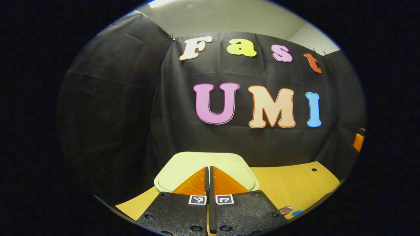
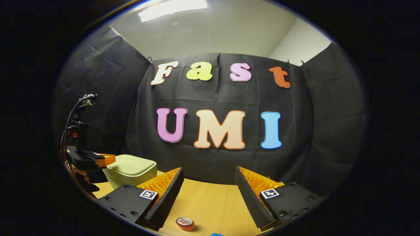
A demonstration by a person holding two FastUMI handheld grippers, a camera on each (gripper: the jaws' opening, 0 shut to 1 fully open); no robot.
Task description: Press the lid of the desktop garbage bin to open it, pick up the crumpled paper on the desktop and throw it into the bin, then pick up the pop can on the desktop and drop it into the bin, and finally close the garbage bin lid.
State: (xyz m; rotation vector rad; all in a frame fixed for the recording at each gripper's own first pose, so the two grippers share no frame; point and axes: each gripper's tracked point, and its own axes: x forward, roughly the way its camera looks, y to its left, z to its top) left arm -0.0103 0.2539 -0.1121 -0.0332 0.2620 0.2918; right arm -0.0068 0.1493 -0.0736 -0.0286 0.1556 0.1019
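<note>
The pale green bin (image 2: 131, 172) stands on the wooden table at the left, its lid (image 1: 183, 164) lying flat and closed. My left gripper (image 1: 209, 169) is shut with nothing between its fingers, and its tips hang over the near part of the lid. In the right gripper view the left gripper (image 2: 109, 160) reaches the bin's left edge. The pop can (image 2: 184, 224) stands upright on the table just below my right gripper (image 2: 208, 173), which is open and holds nothing. The can's top (image 1: 286, 209) also appears low on the right in the left gripper view.
The wooden table (image 2: 210, 200) runs back to the black cloth wall. A small blue thing (image 2: 216, 234) lies at the near edge beside the can, too cut off to identify. A small dark hole (image 1: 314, 169) marks the tabletop at the far right.
</note>
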